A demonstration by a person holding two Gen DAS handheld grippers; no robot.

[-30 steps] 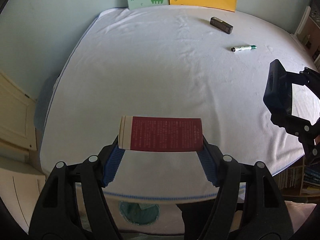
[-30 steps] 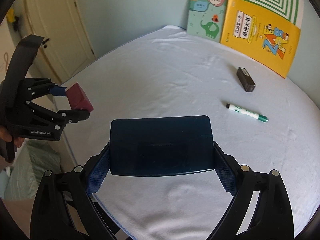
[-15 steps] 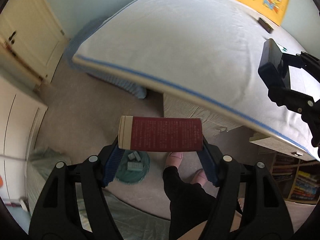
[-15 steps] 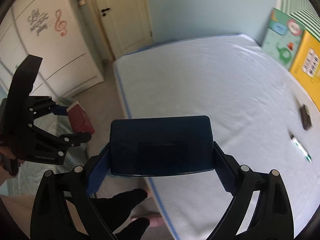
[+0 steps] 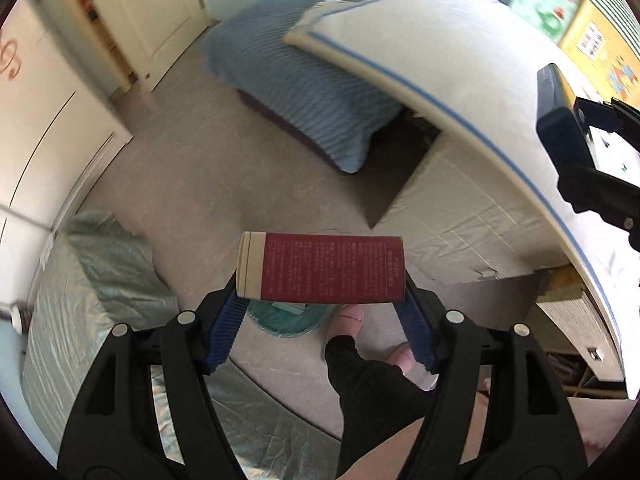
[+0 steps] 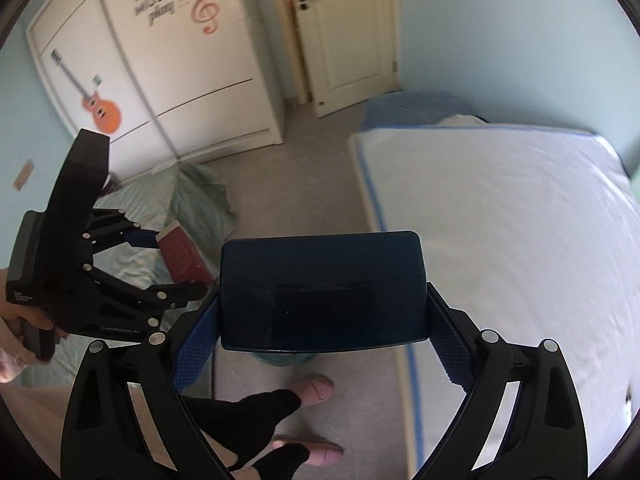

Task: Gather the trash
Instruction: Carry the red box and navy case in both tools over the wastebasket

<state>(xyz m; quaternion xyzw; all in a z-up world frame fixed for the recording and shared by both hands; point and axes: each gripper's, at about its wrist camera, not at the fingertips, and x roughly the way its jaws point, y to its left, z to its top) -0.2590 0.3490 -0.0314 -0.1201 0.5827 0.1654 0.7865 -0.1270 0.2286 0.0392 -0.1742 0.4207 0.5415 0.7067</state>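
Note:
My left gripper is shut on a dark red carton with a cream end, held crosswise over the floor. Just below the carton peeks a round teal trash bin with some scraps in it. My right gripper is shut on a dark blue box, also crosswise between the blue pads. The bin shows as a sliver under that box. In the right wrist view the left gripper with the red carton hangs at the left. In the left wrist view the right gripper's body sits at the right edge, its fingertips hidden.
A white-clothed table with a blue border fills the right side. A blue striped cushion lies on the floor beyond it. A pale green bed is at the left. The person's feet stand by the bin. A wardrobe and door stand behind.
Both grippers have swung off the table toward the floor and rolled, each keeping its box. The bin and the person's feet have come into view below them.

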